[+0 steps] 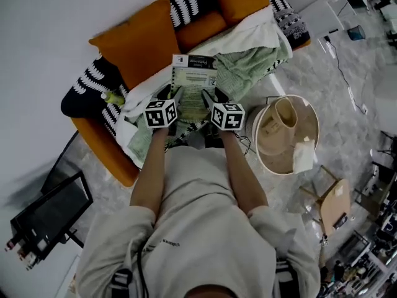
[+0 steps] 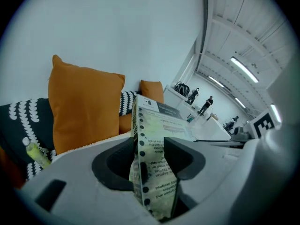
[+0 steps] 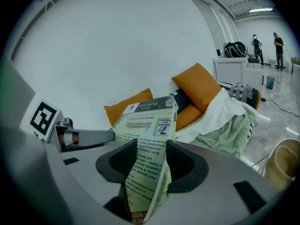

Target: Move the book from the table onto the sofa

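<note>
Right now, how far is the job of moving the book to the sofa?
Done: the book is off the round table. In hand: left gripper and right gripper each clamp it between their fingers above the sofa. Left: lower it onto the seat and release.

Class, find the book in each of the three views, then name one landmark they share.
Head view: book upper centre.
Left gripper view: book lower centre, rising between the jaws.
Right gripper view: book centre, rising between the jaws.
Shared landmark: the large orange cushion behind it.
</note>
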`<state>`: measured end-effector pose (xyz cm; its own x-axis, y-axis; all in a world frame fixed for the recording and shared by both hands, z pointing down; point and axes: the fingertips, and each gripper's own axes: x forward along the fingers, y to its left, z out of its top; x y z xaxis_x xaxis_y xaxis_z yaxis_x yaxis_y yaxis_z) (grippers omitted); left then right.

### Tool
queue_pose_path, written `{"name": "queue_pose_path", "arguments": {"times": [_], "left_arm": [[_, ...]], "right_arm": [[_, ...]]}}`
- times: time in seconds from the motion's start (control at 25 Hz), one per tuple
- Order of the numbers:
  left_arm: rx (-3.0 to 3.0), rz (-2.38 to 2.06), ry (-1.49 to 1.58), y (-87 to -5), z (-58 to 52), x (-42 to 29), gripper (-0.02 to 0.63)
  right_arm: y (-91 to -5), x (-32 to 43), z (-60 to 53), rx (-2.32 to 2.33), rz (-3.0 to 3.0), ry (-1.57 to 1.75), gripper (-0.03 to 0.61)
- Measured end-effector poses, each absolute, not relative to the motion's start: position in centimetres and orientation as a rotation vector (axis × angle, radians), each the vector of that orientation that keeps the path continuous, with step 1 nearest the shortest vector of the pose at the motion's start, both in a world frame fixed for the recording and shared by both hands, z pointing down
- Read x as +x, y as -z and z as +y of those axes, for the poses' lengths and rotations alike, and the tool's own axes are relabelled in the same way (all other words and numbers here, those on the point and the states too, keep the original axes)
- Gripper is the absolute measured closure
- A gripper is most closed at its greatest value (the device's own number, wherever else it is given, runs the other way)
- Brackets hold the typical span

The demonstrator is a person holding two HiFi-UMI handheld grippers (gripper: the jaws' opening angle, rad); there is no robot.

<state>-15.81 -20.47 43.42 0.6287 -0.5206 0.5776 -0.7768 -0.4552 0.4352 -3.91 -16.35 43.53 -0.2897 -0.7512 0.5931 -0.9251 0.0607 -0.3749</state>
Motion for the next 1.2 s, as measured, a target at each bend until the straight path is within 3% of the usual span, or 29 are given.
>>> {"name": "queue_pose_path", "arguments": {"times": [0.52,1.2], "left_arm": [[2.215,-0.702,-0.656,-49.4,-19.6,-15.4,0.422],[2.176,-0.499,-0.936,-65.1,-18.5,-16.4,0.422]], "right_arm": [[-50.9,-6.1,-10.1,1.798,-1.835,-1.34,0.407],[-65.0,-7.1,-9.3,2.122,-1.608,-1.592,0.414]]}}
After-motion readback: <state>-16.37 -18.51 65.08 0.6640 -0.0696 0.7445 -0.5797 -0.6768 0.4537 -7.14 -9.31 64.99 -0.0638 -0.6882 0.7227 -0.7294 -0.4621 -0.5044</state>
